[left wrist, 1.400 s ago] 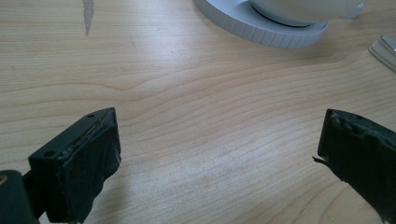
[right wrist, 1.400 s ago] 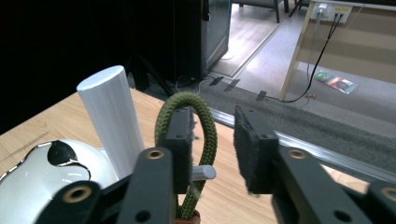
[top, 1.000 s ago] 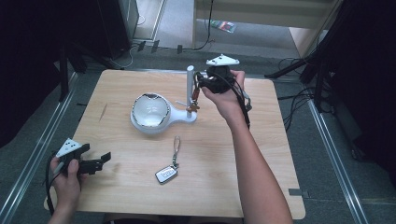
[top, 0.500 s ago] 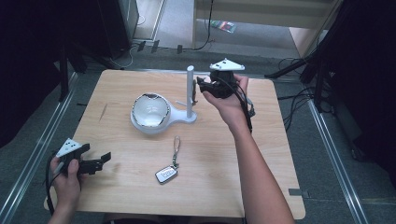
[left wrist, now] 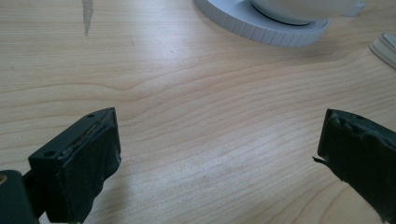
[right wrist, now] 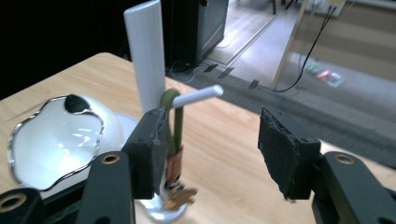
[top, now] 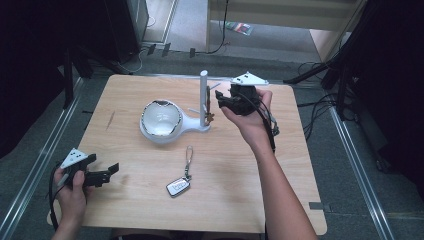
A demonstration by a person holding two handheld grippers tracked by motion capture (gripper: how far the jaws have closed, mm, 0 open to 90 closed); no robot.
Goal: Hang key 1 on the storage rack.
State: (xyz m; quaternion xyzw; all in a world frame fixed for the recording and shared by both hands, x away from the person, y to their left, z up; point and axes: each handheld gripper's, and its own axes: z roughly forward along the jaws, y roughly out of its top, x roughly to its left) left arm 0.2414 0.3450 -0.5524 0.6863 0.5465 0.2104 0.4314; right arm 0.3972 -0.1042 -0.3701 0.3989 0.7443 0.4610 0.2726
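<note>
A white stand [top: 172, 131] carries a glossy white bowl [top: 160, 118] and an upright post [top: 203, 95]. From the post's side peg [right wrist: 196, 97] hangs a green key strap [right wrist: 177, 123] with small keys [right wrist: 180, 193] at its end. My right gripper [top: 220, 100] [right wrist: 212, 135] is open just right of the post; its left jaw is beside the strap and nothing is between the jaws. A car key fob [top: 178, 186] with a strap [top: 189, 156] lies on the table in front of the stand. My left gripper [top: 111, 170] [left wrist: 219, 140] rests open near the front left corner, over bare wood.
The wooden table [top: 250, 190] has open surface at the right and front. A small sliver [top: 110, 120] lies left of the bowl. Cables [top: 320, 115] and dark equipment stand on the floor around the table.
My right gripper has drawn back slightly from the post, and the green strap stays hanging on the peg. The left gripper has not moved.
</note>
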